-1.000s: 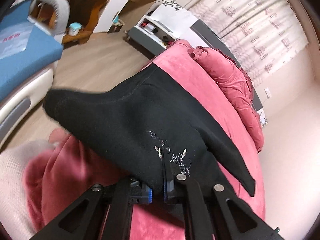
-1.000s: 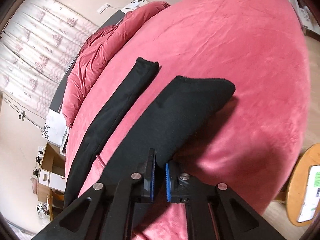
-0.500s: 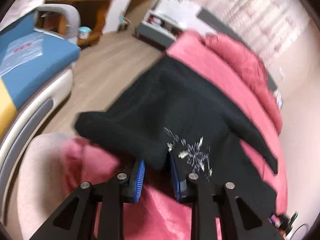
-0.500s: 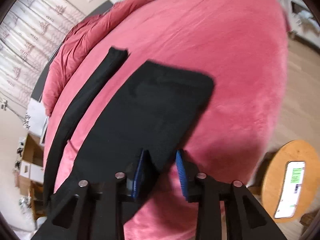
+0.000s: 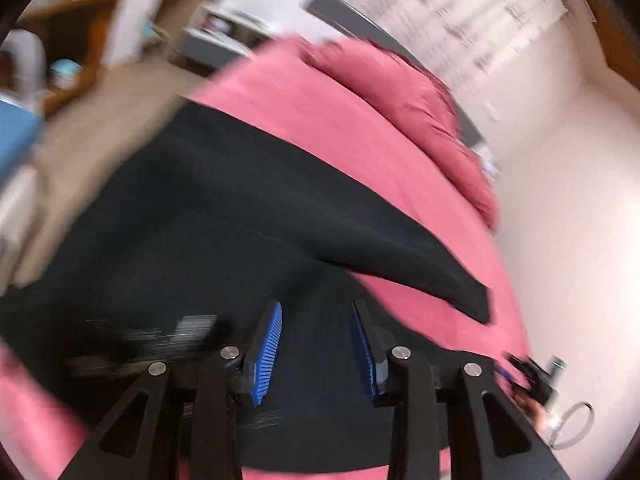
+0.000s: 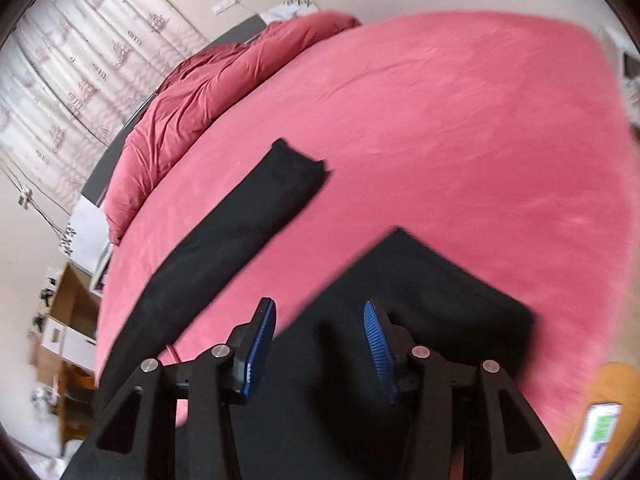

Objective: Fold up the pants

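Black pants (image 5: 208, 232) lie spread on the pink bed (image 5: 340, 120). In the left wrist view, blurred by motion, my left gripper (image 5: 316, 312) hovers over the waist end, its jaws opening, blue pads apart with the cloth lying below them, not pinched. One leg (image 5: 420, 264) runs off to the right. In the right wrist view my right gripper (image 6: 320, 312) has its jaws opening above the near pant leg (image 6: 432, 292), the pads clear of the cloth. The other leg (image 6: 248, 232) stretches away up the bed (image 6: 460, 128) to its cuff.
A bunched red duvet (image 6: 200, 92) lies along the bed's far side below a patterned curtain (image 6: 72, 72). A round wooden side table (image 6: 616, 392) with a phone stands at lower right. Wooden shelves and boxes (image 6: 60, 320) stand beyond the bed's left edge; wood floor (image 5: 100, 112) lies to the left.
Both grippers were shut on the black cloth a second ago. Both have since opened and let it go, and the pants now lie flat on the bed. Both views have shifted.
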`<state>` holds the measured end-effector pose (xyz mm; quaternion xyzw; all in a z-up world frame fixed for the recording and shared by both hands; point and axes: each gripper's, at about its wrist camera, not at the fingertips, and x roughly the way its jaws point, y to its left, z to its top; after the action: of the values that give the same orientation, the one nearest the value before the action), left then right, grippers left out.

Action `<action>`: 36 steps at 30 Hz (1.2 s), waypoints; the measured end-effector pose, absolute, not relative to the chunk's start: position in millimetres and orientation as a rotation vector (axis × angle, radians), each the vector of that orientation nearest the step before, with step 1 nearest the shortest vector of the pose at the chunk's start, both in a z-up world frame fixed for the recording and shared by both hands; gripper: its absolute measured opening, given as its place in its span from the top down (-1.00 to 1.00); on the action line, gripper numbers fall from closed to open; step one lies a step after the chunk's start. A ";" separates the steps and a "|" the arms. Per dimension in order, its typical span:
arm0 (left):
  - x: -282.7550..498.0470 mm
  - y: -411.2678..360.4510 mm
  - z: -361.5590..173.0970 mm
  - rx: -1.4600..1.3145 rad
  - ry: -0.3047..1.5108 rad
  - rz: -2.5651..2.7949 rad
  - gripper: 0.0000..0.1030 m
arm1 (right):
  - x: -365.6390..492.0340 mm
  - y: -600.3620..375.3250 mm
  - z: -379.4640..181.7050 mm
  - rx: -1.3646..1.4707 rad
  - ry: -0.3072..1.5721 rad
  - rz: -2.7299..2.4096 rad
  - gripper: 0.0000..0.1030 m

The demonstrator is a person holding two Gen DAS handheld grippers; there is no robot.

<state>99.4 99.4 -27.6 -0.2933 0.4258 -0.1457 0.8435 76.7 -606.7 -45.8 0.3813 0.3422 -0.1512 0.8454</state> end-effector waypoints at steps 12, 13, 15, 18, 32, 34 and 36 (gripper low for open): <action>217.4 10.3 -90.6 -0.744 1.040 -0.337 0.31 | 201.2 -652.7 -86.6 0.981 0.763 -0.331 0.07; 223.0 9.2 -96.2 -0.751 1.048 -0.328 0.31 | 210.1 -655.9 -88.4 0.984 0.753 -0.341 0.07; 229.4 8.8 -104.3 -0.775 1.073 -0.304 0.36 | 223.3 -659.2 -87.6 0.963 0.740 -0.354 0.07; 231.3 13.0 -114.3 -0.863 1.093 -0.279 0.58 | 239.6 -658.8 -82.8 0.883 0.750 -0.372 0.72; 215.7 3.8 -76.4 -0.652 1.092 -0.359 0.85 | 185.3 -666.2 -44.2 0.759 0.727 -0.374 0.78; 209.9 -0.6 -86.6 -0.599 1.149 -0.357 0.83 | 186.2 -668.8 -66.7 0.775 0.825 -0.393 0.71; 200.9 1.2 -90.8 -0.582 1.190 -0.379 0.63 | 185.3 -670.1 -80.7 0.770 0.893 -0.426 0.46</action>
<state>200.9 1.2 -90.8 -0.2684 0.5491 -0.1750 0.7719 185.3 -670.1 -80.7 0.3604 0.4178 -0.1995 0.8098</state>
